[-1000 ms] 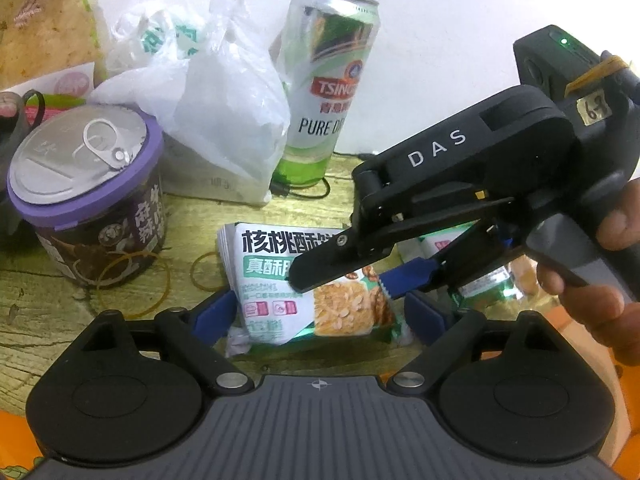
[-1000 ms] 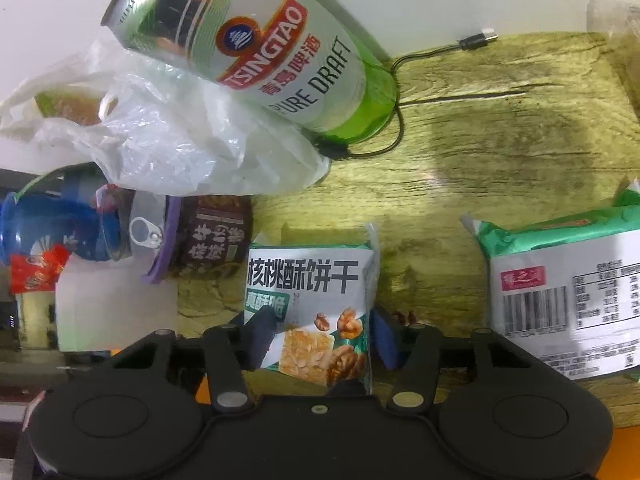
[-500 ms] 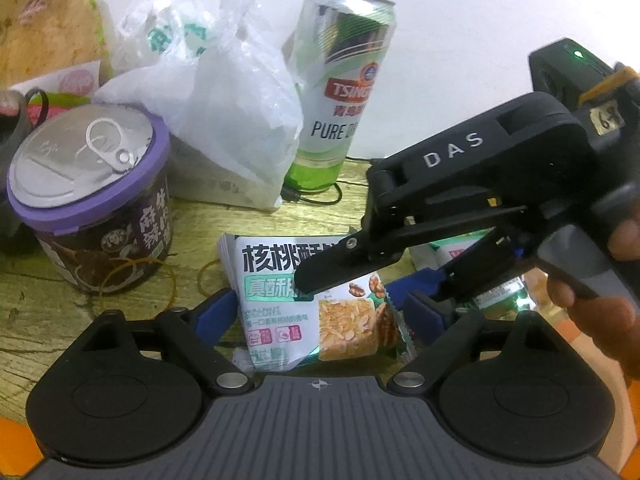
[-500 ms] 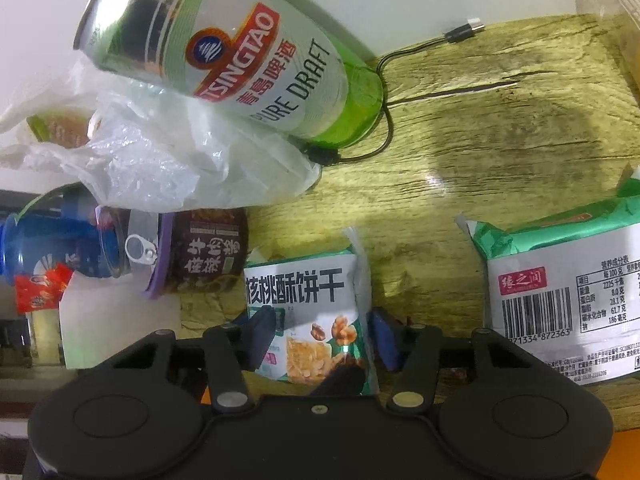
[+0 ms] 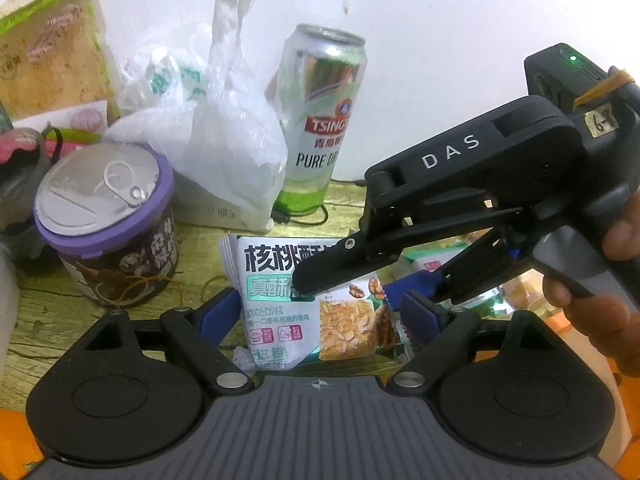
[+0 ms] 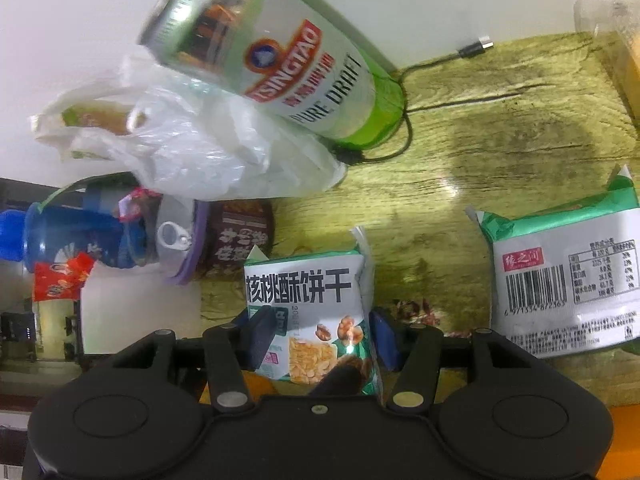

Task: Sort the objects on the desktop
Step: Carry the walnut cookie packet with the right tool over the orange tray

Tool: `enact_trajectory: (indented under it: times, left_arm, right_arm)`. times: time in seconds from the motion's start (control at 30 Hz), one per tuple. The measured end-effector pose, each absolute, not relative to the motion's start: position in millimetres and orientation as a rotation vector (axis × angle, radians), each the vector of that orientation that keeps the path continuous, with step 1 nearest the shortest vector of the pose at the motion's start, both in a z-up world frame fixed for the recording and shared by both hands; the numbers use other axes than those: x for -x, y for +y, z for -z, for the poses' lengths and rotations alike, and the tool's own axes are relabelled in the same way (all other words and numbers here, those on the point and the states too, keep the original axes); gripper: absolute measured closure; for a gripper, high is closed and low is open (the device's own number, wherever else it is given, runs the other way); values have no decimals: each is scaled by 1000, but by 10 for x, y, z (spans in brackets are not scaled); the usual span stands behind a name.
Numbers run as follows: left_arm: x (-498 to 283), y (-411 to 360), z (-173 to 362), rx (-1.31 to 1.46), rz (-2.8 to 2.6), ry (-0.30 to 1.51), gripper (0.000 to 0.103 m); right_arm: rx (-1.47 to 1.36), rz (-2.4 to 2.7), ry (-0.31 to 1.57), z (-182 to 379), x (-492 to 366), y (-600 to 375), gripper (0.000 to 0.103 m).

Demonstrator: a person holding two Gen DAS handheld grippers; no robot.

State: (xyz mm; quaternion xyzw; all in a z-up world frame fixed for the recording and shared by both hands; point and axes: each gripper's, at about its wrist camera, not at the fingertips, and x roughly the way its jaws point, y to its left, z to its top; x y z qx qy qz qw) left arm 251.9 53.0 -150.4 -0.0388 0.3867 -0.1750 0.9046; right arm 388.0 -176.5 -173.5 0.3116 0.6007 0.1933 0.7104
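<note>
A white and green walnut biscuit packet (image 5: 280, 304) stands upright over the wooden desk (image 6: 460, 152). My right gripper (image 6: 322, 332) is shut on the packet (image 6: 308, 292), one finger across its printed face. In the left wrist view the right gripper (image 5: 348, 286) reaches in from the right, held by a hand (image 5: 592, 312). My left gripper (image 5: 320, 312) straddles the same packet's lower part. Its blue pads (image 5: 218, 312) stand close beside the packet's edges, and I see no pressing.
A tall Tsingtao beer can (image 5: 320, 120) stands at the wall beside a white plastic bag (image 5: 224, 128). A purple-lidded can (image 5: 108, 220) sits at the left with rubber bands around it. A second green-white packet (image 6: 560, 280) lies at the right. A black cable (image 6: 440, 64) runs behind the can.
The left wrist view has drawn back and up a little, so more of the packet's lower part shows. The left pads have come in slightly. The right gripper keeps its hold.
</note>
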Motion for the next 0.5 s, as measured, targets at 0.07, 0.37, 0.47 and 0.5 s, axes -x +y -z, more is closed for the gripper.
enact_trajectory:
  times: [0.07, 0.37, 0.47, 0.5]
  left_arm:
    - [-2476, 515, 1441, 76, 363, 789, 15]
    - [-2140, 409, 1051, 51, 373, 754, 15]
    - [-2021, 338, 968, 41, 379, 753, 15]
    - [-1987, 311, 947, 38, 381, 753, 15]
  right_arm:
    - [-695, -437, 1323, 1678, -3842, -1774, 51]
    - [-691, -474, 1285, 1329, -3573, -1805, 51]
    - [-693, -481, 1276, 1229, -3454, -1842, 51]
    - [-692, -483, 1273, 1195, -3409, -1860, 51]
